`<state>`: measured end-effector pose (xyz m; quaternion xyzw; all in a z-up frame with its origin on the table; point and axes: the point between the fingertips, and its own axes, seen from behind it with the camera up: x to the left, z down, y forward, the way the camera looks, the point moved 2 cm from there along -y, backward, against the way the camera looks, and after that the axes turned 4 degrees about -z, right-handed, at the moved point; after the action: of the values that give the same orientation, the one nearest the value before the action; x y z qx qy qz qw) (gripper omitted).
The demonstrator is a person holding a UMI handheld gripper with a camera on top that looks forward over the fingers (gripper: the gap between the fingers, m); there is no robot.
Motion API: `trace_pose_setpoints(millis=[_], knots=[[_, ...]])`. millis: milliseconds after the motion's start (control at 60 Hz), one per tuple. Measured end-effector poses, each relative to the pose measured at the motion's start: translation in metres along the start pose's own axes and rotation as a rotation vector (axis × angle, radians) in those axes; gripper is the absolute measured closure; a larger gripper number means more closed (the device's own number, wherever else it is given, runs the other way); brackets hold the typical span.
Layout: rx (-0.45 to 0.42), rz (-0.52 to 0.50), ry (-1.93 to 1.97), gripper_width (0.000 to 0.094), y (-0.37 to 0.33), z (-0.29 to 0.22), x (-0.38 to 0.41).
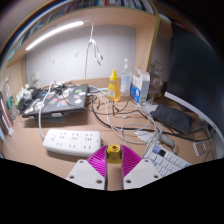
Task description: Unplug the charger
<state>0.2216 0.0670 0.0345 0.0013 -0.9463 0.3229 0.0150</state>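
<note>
Gripper view shows the tongs [114,172] hanging over the tabletop [25,135] with a small yellow piece [114,151] between their pink pads; whether they are clenched on it I cannot tell. The white power strip [72,140] lies just ahead, a little left of the fingers, and its white cables [128,122] trail off toward the yellow bottle [113,85]. No charger can be made out at the strip, so the aim looks like a line-up on its sockets.
</note>
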Motion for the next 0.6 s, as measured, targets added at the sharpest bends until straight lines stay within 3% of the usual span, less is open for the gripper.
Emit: trace_pose_setpoints(millis=[200, 517, 567, 600], knots=[[0.065, 0.014, -0.024, 0.0688, 0.018, 0.013, -0.005], [0.047, 0.016, -0.05, 0.0627, 0.024, 0.007, -0.001], [0.042, 0.008, -0.041, 0.0591, 0.023, 0.005, 0.0], [0.031, -0.002, -0.035, 0.0504, 0.022, 0.003, 0.001]])
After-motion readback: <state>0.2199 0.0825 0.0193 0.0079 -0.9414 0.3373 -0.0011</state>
